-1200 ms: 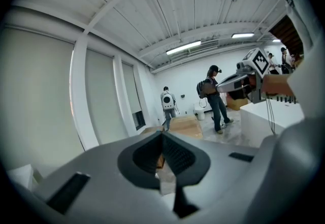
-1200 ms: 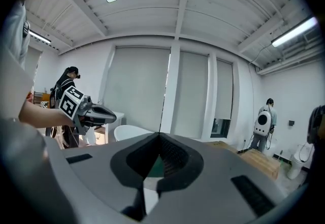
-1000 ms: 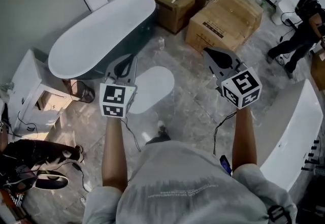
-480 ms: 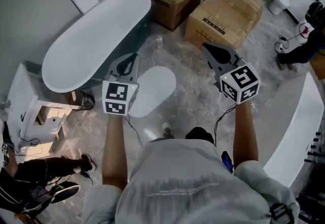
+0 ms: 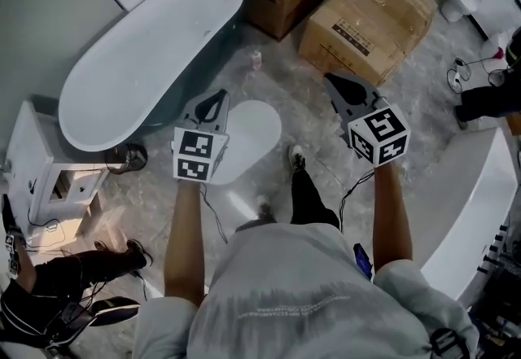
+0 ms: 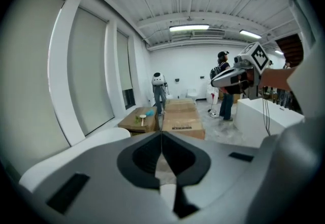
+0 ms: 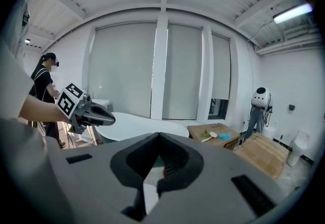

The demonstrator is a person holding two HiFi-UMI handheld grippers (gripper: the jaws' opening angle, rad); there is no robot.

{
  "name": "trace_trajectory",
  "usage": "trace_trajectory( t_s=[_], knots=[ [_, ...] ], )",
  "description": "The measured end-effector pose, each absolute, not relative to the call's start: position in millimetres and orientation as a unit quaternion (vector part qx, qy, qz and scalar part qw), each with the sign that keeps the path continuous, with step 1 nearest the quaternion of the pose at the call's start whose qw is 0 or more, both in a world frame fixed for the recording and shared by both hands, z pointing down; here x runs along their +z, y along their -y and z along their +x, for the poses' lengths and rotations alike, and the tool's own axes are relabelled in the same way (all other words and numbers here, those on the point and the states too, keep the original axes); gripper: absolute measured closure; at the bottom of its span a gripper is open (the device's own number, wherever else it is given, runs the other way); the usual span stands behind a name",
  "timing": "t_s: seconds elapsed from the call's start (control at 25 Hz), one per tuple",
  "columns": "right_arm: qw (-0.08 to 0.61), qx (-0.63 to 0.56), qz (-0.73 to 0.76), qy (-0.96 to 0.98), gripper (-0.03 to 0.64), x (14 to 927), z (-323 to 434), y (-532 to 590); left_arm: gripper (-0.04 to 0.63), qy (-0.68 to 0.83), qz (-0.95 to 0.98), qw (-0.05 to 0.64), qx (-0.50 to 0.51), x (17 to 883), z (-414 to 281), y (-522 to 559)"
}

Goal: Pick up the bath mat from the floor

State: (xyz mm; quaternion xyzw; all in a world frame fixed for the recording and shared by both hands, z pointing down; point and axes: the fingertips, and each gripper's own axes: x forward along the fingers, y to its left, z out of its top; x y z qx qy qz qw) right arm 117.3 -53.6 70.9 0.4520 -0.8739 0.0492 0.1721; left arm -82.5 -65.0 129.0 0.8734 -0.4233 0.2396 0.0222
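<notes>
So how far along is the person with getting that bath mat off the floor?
Done: nothing yet; the white bath mat lies flat on the floor beside the bathtub. In hand: the left gripper and right gripper hover well above the floor, fingers shut and empty, with the person standing by the mat. Left: lower a gripper, open its fingers, grip the mat's edge and lift it.
</notes>
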Motion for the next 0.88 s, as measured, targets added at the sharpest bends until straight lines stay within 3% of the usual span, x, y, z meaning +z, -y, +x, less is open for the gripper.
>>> trace_trajectory(
  t_s=[0.4,0.88],
  knots=[
    [0.212,0.107,0.415,0.878,0.601,178.6,136.1,149.7,0.578,0.439,0.851,0.090,0.273,231.0,-64.5,146.8],
    [0.231,0.175,0.412,0.864,0.601,432.2,146.4,201.6,0.577,0.394,0.848,0.152,0.321,492.5,-48.5,180.8]
  ],
)
